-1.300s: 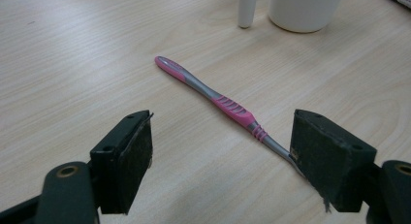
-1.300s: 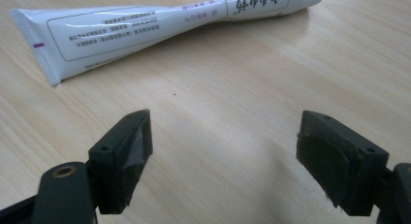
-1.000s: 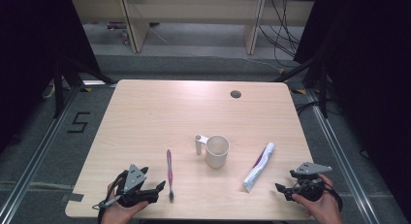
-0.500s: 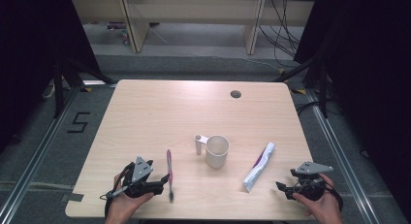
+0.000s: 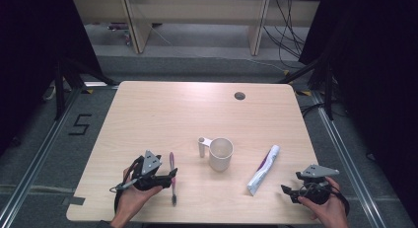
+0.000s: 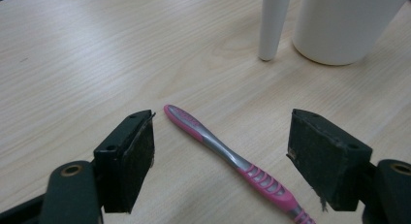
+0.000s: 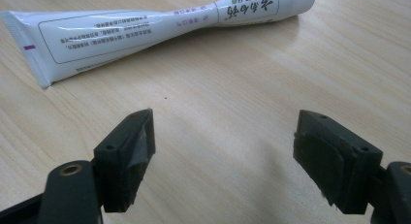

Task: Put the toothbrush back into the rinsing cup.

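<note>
Toothbrush [image 5: 172, 178] and left gripper [image 5: 167, 177] are now much closer together than a second ago: the gripper has slid rightward along the near edge of the table [image 5: 162, 114] until its tips sit right at the pink-and-grey handle. In the left gripper view the jaws stand wide apart with the toothbrush [image 6: 232, 162] lying on the wood between them, touching neither pad, its handle running diagonally toward the lower right. The person's left hand [image 5: 132, 201] wraps the gripper body from below.

Just beyond the brush, near the table's middle, a white mug [image 5: 220, 153] stands upright, its handle turned to the left; the mug has not moved. In the left gripper view its base [image 6: 346, 25] rises just past the handle end of the brush, with clear wood between.

Further right, a white toothpaste tube [image 5: 263, 170] lies flat and slanted, unchanged. The right gripper [image 5: 291, 192], held by the right hand [image 5: 328, 210] near the table's front right corner, has stayed put. Its jaws are spread wide over bare wood, with the tube [image 7: 145, 27] lying across the view beyond them, apart from both pads.

A small round hole [image 5: 240, 95] marks the far side of the table.
</note>
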Available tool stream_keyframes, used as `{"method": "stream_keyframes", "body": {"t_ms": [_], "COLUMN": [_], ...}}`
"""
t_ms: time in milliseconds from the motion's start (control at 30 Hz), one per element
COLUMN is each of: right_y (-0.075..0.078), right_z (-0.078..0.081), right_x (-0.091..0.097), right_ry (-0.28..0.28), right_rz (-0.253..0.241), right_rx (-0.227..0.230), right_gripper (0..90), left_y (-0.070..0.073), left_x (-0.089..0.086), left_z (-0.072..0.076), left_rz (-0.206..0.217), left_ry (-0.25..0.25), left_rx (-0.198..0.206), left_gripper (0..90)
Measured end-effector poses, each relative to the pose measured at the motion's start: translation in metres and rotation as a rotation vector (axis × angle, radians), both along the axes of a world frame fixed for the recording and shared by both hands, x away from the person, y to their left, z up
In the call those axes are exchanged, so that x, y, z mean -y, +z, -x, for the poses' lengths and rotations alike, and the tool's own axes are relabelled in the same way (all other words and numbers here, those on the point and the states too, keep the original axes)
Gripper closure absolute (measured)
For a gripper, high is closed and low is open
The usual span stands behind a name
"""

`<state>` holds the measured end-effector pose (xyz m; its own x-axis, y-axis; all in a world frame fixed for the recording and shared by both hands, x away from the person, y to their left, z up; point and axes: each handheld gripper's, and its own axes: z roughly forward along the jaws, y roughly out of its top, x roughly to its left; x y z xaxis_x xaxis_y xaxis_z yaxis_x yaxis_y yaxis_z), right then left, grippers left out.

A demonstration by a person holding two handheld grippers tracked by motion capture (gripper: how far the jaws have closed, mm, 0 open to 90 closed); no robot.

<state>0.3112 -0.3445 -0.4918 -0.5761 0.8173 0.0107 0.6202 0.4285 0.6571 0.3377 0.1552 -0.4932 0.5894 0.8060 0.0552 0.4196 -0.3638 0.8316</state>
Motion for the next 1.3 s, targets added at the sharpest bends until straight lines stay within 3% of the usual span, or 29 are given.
{"method": "stream_keyframes", "body": {"t_ms": [267,333,367,433,533,567,600,700,833,867,900,933,1000,1067,1133,1233,1300], "right_y": [-0.001,0.0,-0.001,-0.001,-0.001,-0.001,-0.002,-0.001,-0.002,-0.002,-0.002,-0.003,-0.003,-0.002,-0.001,-0.002,-0.002], "right_z": [0.001,0.001,-0.001,0.0,0.0,-0.001,-0.001,0.0,-0.001,-0.001,-0.002,0.001,0.001,0.002,0.002,0.002,0.002], "right_x": [-0.003,-0.003,-0.002,-0.003,-0.004,-0.003,-0.003,-0.005,-0.004,-0.004,-0.003,-0.004,-0.002,-0.001,-0.002,-0.002,-0.003], "right_ry": [-0.016,-0.018,0.003,0.005,0.013,0.034,0.034,0.016,0.017,0.013,0.021,-0.003,0.009,0.002,0.003,0.013,0.008], "right_rz": [-0.017,-0.022,-0.006,0.004,0.006,0.013,0.013,0.013,0.015,0.014,0.022,0.001,0.011,0.01,0.009,0.016,0.008], "right_rx": [-0.003,-0.008,-0.004,0.0,0.002,0.008,0.008,-0.004,-0.002,-0.002,0.012,-0.012,-0.007,0.001,-0.005,0.003,-0.006], "right_gripper": [23.6,23.6,23.6,23.6,23.7,23.7,23.7,23.7,23.8,23.9,23.9,23.9,24.0,24.1,24.1,24.3,24.3], "left_y": [0.001,0.001,0.003,0.002,0.003,0.003,0.004,0.003,0.001,0.001,0.001,0.0,-0.001,-0.003,-0.006,-0.008,-0.01], "left_x": [-0.001,0.0,-0.002,-0.002,-0.004,-0.003,-0.004,-0.002,0.001,0.001,0.002,0.002,0.002,0.003,0.004,0.006,0.009], "left_z": [-0.012,-0.013,-0.015,-0.017,-0.018,-0.019,-0.02,-0.023,-0.028,-0.03,-0.031,-0.033,-0.036,-0.04,-0.042,-0.044,-0.047], "left_rz": [-0.017,-0.001,-0.018,-0.006,-0.023,-0.005,-0.028,-0.033,-0.053,-0.07,-0.06,-0.063,-0.062,-0.092,-0.081,-0.101,-0.103], "left_ry": [0.006,0.014,0.011,0.016,0.013,0.017,0.004,-0.012,-0.054,-0.073,-0.071,-0.078,-0.102,-0.116,-0.131,-0.14,-0.148], "left_rx": [-0.006,-0.005,-0.004,0.002,0.004,0.007,0.003,0.008,-0.005,-0.006,-0.011,-0.011,-0.021,-0.022,-0.024,-0.022,-0.025], "left_gripper": [25.7,25.7,26.3,26.3,26.3,26.5,27.2,29.9,41.6,47.3,51.2,56.3,64.8,73.5,81.8,89.4,89.6]}}
